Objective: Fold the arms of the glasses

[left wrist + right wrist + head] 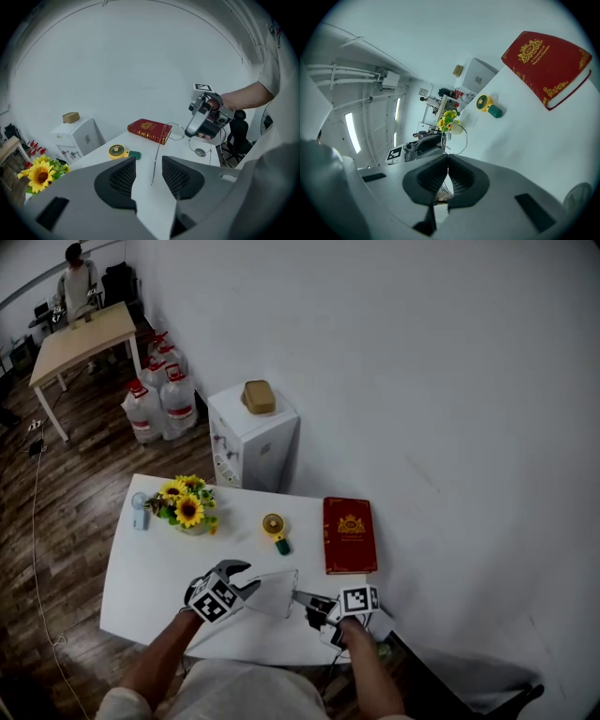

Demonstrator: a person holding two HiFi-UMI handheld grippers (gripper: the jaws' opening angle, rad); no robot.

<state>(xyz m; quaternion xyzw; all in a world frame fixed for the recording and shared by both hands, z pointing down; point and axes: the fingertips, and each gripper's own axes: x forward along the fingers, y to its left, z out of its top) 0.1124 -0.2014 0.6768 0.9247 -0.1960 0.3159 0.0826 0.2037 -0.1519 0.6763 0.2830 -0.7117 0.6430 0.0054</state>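
Note:
Thin wire-framed glasses (279, 592) hang above the white table (150, 587) between my two grippers. My right gripper (317, 607) is shut on the frame by the lenses; in its own view the jaws (448, 157) meet on the wire, and a lens rim (460, 136) loops beyond them. My left gripper (246, 579) has its jaws partly apart. In the left gripper view one straight arm of the glasses (154, 161) runs through the gap of that gripper (149, 162) with no pad pressing on it. The right gripper (205, 117) holds the lens rims (198, 146) further ahead.
A red book (349, 533), a small yellow fan (274, 525), a vase of sunflowers (186, 503) and a small pale bottle (141, 512) stand on the table's far half. Behind it are a white cabinet (251, 439) and water jugs (161, 395). A black chair (240, 126) stands at the right.

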